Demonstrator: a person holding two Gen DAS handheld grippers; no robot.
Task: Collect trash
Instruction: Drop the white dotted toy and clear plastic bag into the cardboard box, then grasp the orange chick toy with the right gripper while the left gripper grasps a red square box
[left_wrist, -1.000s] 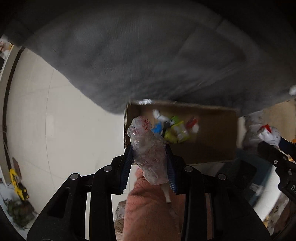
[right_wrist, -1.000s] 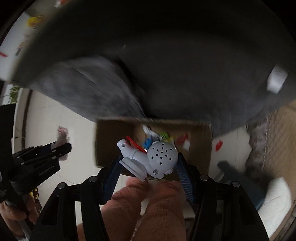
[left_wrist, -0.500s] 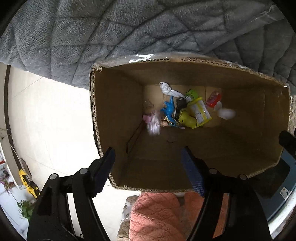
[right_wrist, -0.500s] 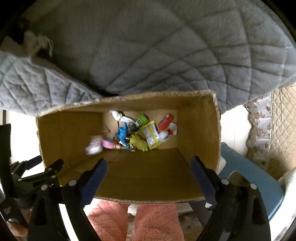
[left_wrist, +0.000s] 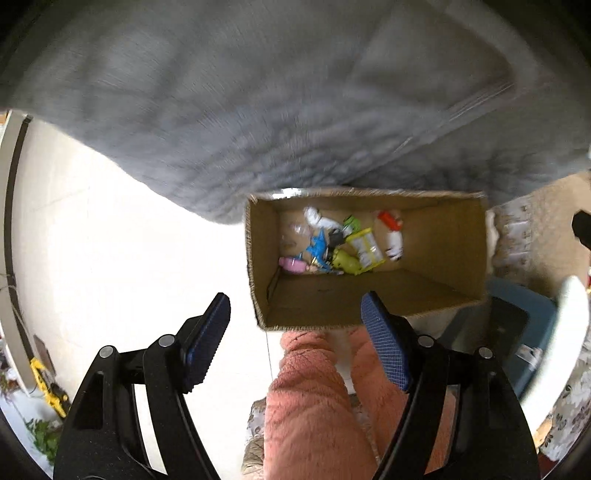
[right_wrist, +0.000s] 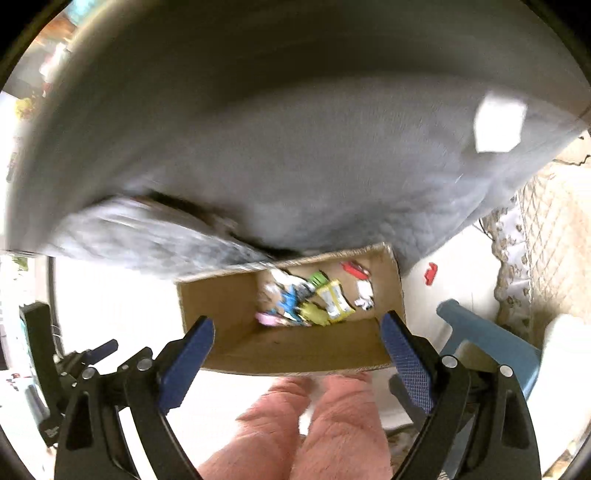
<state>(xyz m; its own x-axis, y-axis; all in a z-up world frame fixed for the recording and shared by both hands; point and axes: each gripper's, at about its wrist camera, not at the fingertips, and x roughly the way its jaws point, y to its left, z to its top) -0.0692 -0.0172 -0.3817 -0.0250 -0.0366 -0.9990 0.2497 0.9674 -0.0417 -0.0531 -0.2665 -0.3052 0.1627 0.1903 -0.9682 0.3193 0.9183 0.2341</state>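
The grey quilted bed (left_wrist: 295, 110) is overhanging the cardboard box (left_wrist: 439, 306), set on the floor as the collection point. Both claws, left claw (left_wrist: 295, 332) and right claw (right_wrist: 297, 350), are being held spread and empty above the box. The trash (left_wrist: 332, 247) is lying inside it, against the wall nearest the bed.

Cardboard box (left_wrist: 439, 291) on floor (left_wrist: 110, 240), against quilt (left_wrist: 258, 110) behind; trash pile (left_wrist: 340, 243) inside at far wall; stool (left_wrist: 517, 332) to its right.

Below me the pale glossy floor (left_wrist: 110, 258) shines with bright light. At twelve o'clock I see a grey quilted cover (left_wrist: 295, 110) over furniture. At four o'clock stands a blue plastic stool (right_wrist: 487, 339), near beige patterned fabric (right_wrist: 554, 240).
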